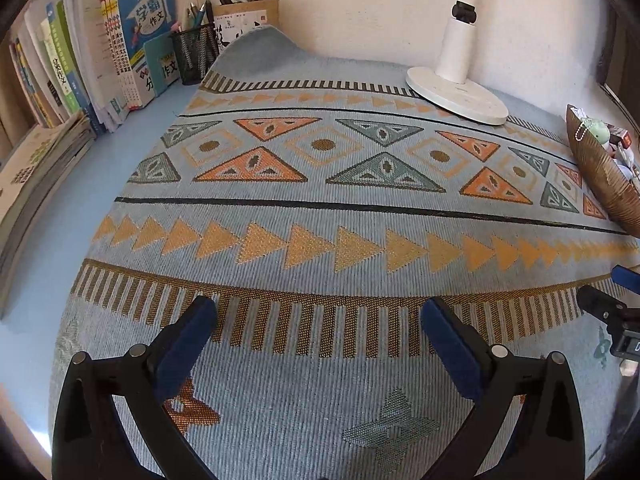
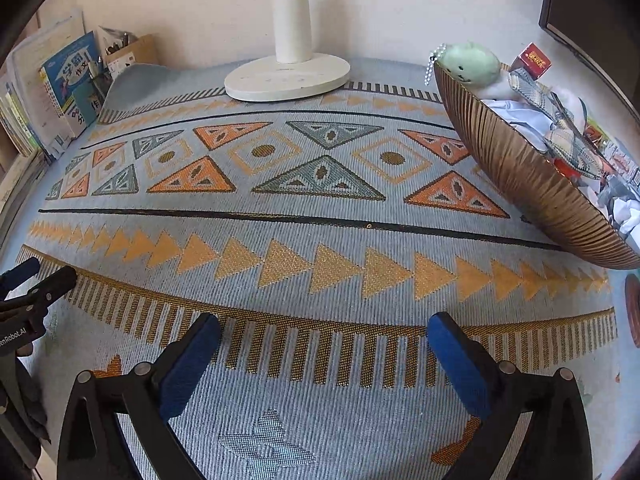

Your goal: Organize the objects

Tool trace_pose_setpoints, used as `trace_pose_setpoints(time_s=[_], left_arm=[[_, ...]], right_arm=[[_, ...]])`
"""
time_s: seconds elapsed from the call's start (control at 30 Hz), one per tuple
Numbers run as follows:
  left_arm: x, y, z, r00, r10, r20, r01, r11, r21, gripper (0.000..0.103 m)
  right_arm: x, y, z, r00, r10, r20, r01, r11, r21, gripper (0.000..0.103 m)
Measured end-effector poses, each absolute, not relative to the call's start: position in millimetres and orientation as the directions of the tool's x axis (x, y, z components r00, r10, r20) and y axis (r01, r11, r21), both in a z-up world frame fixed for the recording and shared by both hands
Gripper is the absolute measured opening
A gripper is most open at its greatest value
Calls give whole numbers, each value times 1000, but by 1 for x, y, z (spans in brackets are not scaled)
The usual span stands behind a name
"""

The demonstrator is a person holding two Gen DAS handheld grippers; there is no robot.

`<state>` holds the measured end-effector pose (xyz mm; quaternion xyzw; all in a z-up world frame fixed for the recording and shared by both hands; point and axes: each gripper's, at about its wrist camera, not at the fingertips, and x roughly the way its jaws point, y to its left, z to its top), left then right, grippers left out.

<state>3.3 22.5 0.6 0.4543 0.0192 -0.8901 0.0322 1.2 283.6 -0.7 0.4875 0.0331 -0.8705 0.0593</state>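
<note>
Both grippers hover low over the patterned mat (image 1: 320,208) on the desk. Left gripper (image 1: 319,316): jaws spread wide, nothing between the blue pads. Right gripper (image 2: 324,334): same, wide apart and holding nothing.

Landmark: the white lamp base (image 2: 287,77), at the back of the mat against the wall.

Task's things: a ribbed brown bowl (image 2: 520,168) to the right of the lamp base, on the mat's right edge. It is heaped with small items: a green plush toy (image 2: 472,60) with a bead chain on the rim nearest the lamp, a red box (image 2: 534,60) behind it, crumpled white paper and wrappers further forward. The bowl reads as an elongated oval; its long axis runs from the lamp base's right side forward toward the near right corner of the mat. Open side up, tipped slightly toward the right wrist camera, or so the fisheye makes it seem.

Left of the lamp base: books (image 1: 132,40) standing on end, and a mesh pen cup (image 1: 196,54).

Step in hand, as a judgement: the mat's middle is bare and loose items sit gathered in the bowl. That fits either a bowl still to be sorted out or a tidy-up already collected into it; the frames do not settle which, so no move is called.
</note>
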Motion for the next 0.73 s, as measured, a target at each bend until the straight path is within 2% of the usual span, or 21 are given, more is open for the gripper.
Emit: trace_pose_setpoints(time_s=[0.17, 0.73], left_arm=[[4, 22, 1, -586, -51, -809, 93, -996, -5, 103], [3, 21, -1, -586, -47, -809, 87, -996, -6, 103]], right_arm=[[5, 284, -2, -574, -107, -812, 193, -981, -8, 103], [4, 284, -3, -575, -109, -811, 194, -981, -6, 103]])
